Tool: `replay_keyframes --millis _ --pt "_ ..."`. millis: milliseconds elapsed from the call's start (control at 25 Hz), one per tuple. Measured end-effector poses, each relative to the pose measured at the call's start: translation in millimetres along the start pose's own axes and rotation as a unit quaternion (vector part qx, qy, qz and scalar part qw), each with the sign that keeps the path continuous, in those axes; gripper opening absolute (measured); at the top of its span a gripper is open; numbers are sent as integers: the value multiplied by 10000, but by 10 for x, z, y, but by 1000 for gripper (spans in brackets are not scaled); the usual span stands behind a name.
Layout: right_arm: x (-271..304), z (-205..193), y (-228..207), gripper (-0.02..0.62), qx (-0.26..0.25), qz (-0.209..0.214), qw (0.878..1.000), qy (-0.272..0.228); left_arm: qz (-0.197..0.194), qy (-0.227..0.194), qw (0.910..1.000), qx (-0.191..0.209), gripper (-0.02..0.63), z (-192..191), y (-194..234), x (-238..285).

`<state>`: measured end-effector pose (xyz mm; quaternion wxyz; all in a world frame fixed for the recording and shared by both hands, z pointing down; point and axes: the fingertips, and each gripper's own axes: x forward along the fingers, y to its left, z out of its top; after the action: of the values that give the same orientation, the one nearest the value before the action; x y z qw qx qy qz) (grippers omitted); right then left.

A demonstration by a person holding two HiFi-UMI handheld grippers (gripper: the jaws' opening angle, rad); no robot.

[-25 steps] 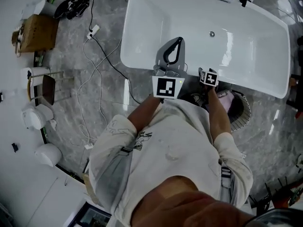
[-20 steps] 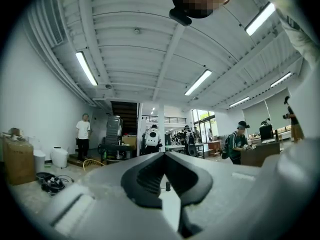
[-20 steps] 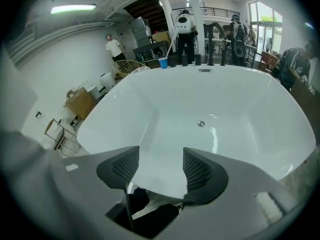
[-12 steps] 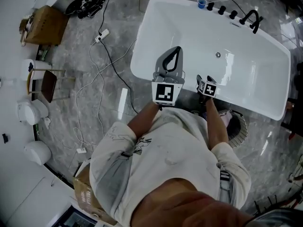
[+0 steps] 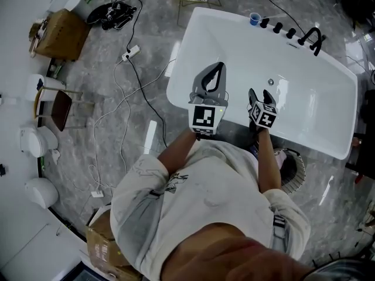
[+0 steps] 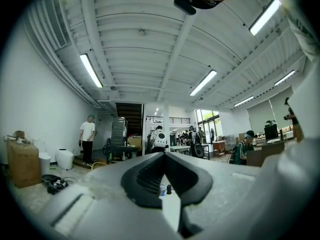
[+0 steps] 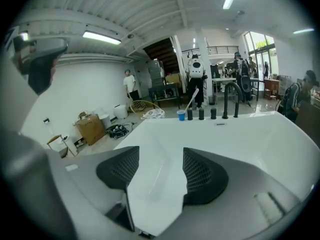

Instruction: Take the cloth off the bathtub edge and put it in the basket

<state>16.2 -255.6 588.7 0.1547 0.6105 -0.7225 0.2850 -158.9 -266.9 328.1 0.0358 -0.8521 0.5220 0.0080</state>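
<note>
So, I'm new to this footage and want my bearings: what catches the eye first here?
The big white bathtub fills the top right of the head view, with black taps at its far end. Two grippers hang over its near rim: the left gripper shut and empty, the right gripper open and empty. A basket sits by the tub's near side, below the right gripper in that view.

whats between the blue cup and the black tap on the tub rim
Three short black knobs stand in a row between the blue cup and the black tap on the bathtub rim, clearest in the right gripper view.
</note>
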Motion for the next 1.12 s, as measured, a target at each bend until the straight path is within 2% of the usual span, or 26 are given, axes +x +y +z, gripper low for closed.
replay_keyframes --millis 280,480,680,840,960,1120 --pt "-492 1038 370 278 -529 149 9927 -1078 97 121 9999 -64 2 73 123 25" --pt "-903 1709 662 275 -806 431 9802 -1754 176 49 9998 -20 2 206 193 -1" --pt "-1381 2238 843 269 -943 454 9634 -2467 289 -115 9995 42 2 408 285 -22" --pt "-1712 2510 1005 258 -1130 567 9480 -2919 366 -201 9991 -5 2 527 354 -23" --pt "-1904 2638 1091 244 -1384 497 9366 -3179 369 -263 9990 -16 2 593 358 -26" --pt "-1933 2631 1179 204 -1657 442 9323 -3185 340 -325 9989 -18 2 648 335 -47"
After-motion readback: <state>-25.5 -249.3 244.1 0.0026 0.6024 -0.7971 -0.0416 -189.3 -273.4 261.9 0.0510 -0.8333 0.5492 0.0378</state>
